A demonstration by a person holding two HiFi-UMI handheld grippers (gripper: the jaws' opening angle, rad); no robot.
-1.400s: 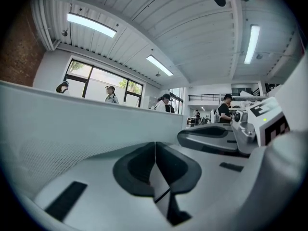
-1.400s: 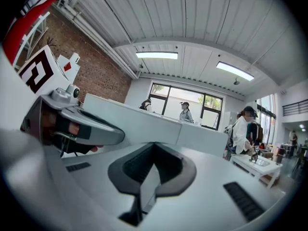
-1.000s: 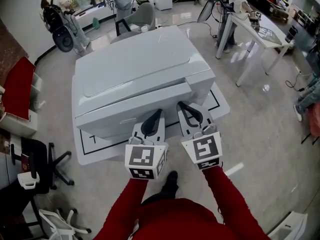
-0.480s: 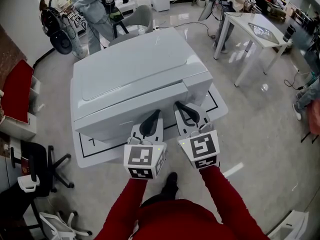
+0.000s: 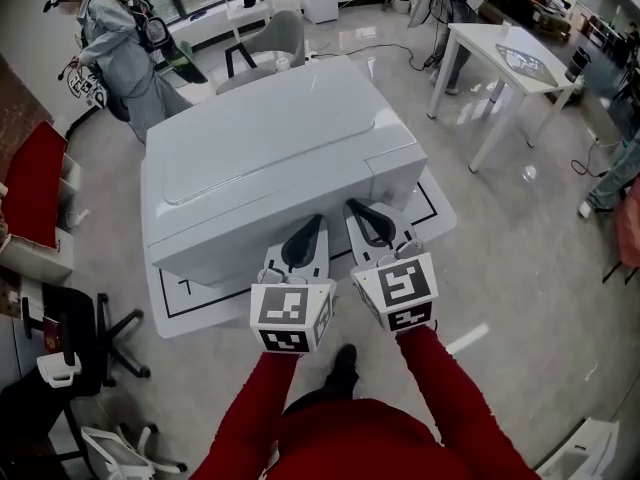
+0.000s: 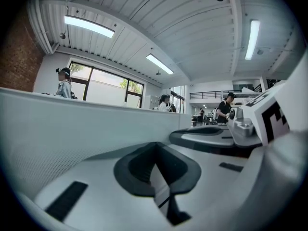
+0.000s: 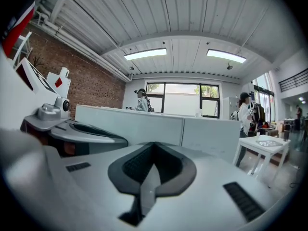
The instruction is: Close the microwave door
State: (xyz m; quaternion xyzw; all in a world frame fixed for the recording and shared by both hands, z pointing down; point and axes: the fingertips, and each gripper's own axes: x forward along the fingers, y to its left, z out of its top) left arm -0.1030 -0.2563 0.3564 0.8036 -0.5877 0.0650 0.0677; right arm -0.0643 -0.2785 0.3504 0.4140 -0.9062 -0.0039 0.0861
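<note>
The microwave (image 5: 270, 148) is a large white box on a white floor mat (image 5: 190, 303), seen from above in the head view. Its front face (image 5: 235, 238) rises right before both grippers, with a narrower panel (image 5: 397, 173) at its right end. My left gripper (image 5: 316, 224) is shut and empty, its tip at the front face. Beside it, my right gripper (image 5: 355, 208) is also shut and empty, its tip near the seam. Contact cannot be told. In the left gripper view the white face (image 6: 72, 124) fills the left; in the right gripper view it (image 7: 144, 124) stands just ahead.
A white table (image 5: 500, 53) stands at the back right. A grey chair (image 5: 280, 33) sits behind the microwave, a black office chair (image 5: 90, 328) at the left, a red seat (image 5: 35, 173) beyond it. A person in grey (image 5: 115, 48) walks at the back left.
Both grippers have kept their place at the microwave's front; the right one rolled slightly. The person in grey at the back has walked to the left.
</note>
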